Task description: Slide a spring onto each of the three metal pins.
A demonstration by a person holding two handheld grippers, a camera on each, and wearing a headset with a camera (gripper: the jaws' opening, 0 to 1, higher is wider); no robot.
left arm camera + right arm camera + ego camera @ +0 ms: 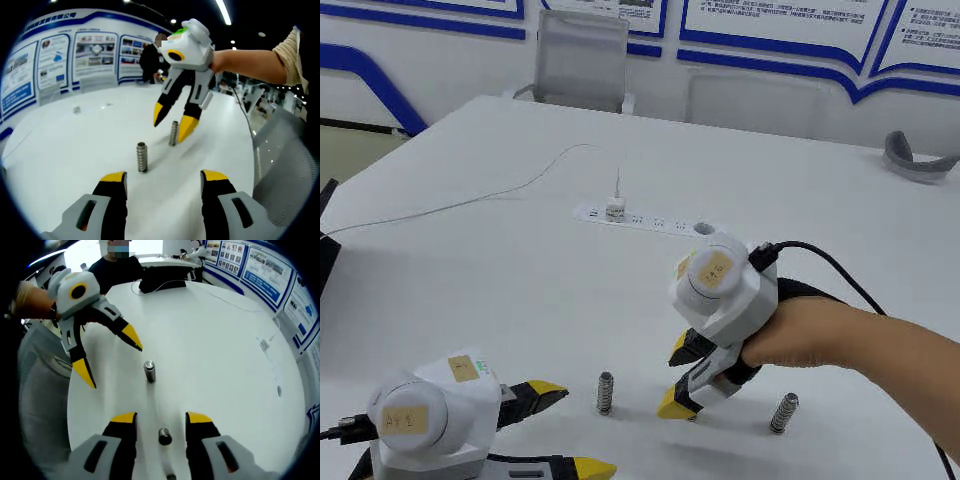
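Note:
A metal pin with a coiled spring around it (605, 392) stands upright on the white table (520, 270), between the two grippers; it also shows as the near pin (142, 156) and the far pin (149, 371). A second coiled pin (164, 436) stands between my right gripper's (161, 418) open jaws, untouched; the left gripper view has this pin (173, 133) beside a yellow fingertip (186, 129). A third coiled pin (783, 412) leans slightly at the right. My right gripper (677, 378) points down. My left gripper (570, 428) (164, 176) is open and empty at the front left.
A white power strip (640, 218) with a plug and a thin cable lies mid-table. A grey chair (582, 58) stands behind the far edge. A grey curved object (918, 160) lies at the far right. A person (120, 265) stands beyond a black object (165, 282).

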